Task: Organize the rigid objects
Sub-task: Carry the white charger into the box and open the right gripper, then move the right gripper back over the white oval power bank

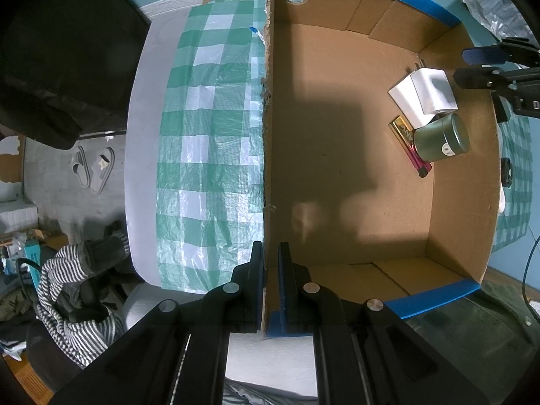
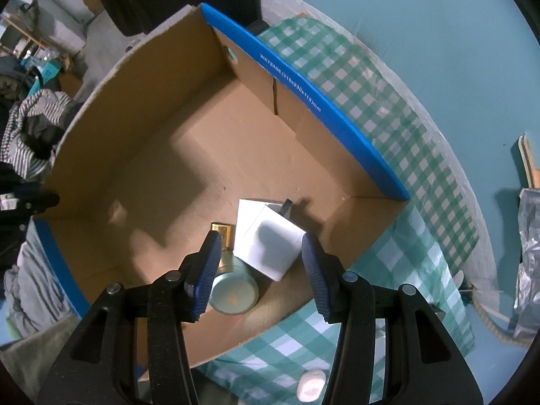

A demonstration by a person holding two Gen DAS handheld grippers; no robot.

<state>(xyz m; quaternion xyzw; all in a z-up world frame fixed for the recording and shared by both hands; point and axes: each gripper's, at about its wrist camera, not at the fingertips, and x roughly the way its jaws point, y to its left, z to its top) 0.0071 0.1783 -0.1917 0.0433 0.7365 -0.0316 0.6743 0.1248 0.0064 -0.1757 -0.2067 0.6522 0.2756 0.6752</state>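
An open cardboard box (image 1: 337, 175) with blue-edged walls stands on a green checked cloth. In its corner lie a white box (image 1: 428, 94), a green round tin (image 1: 442, 138) and a gold and pink flat item (image 1: 408, 141). My left gripper (image 1: 270, 270) is shut on the box's left wall (image 1: 266, 135). My right gripper (image 2: 261, 266) is open and empty, held above the white box (image 2: 270, 246) and the tin (image 2: 233, 290). It shows at the right edge of the left wrist view (image 1: 469, 67).
The checked cloth (image 1: 209, 135) covers a round table (image 1: 145, 135). A small white object (image 2: 310, 384) lies on the cloth near the box. A silver bag (image 2: 530, 253) lies at the right. A chair with striped clothing (image 1: 67, 287) and slippers (image 1: 94, 168) are on the floor.
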